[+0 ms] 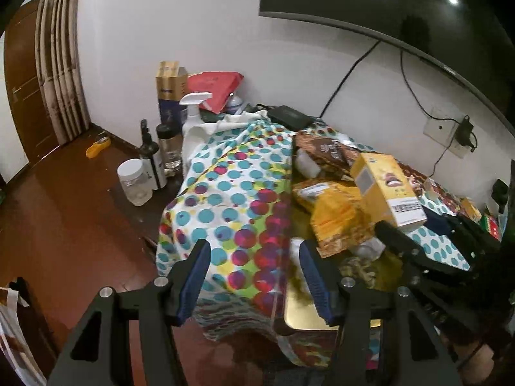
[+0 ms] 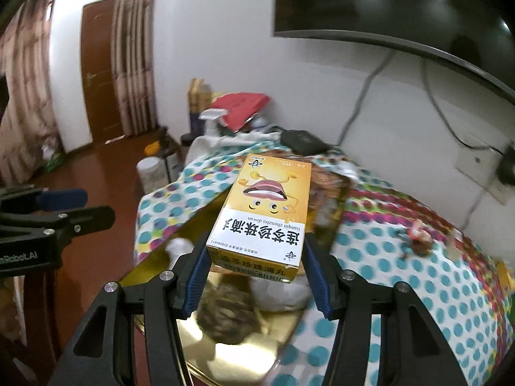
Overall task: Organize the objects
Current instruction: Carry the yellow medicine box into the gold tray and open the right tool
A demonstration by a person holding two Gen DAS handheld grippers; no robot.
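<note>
A yellow carton (image 2: 264, 206) with a cartoon mouth and printed lettering sits between the blue pads of my right gripper (image 2: 256, 247), which is shut on its lower end and holds it above a shiny gold tray (image 2: 244, 349). From the left wrist, the same yellow carton (image 1: 386, 186) hangs over snack packets (image 1: 334, 215) piled in the gold tray (image 1: 301, 317), with the right gripper (image 1: 421, 228) below it. My left gripper (image 1: 256, 273) stands open with nothing between its pads, in front of the dotted cloth (image 1: 225, 193). The left gripper (image 2: 90, 206) also shows at the left edge.
A clear jar (image 1: 134, 181), dark bottles (image 1: 151, 157), a spray bottle (image 1: 193, 109), a tall box (image 1: 170, 90) and a red bag (image 1: 215, 88) crowd the far left end. A black adapter (image 1: 289, 116) lies by the wall, with cables, a socket (image 1: 447, 132) and a wall screen (image 1: 402, 6).
</note>
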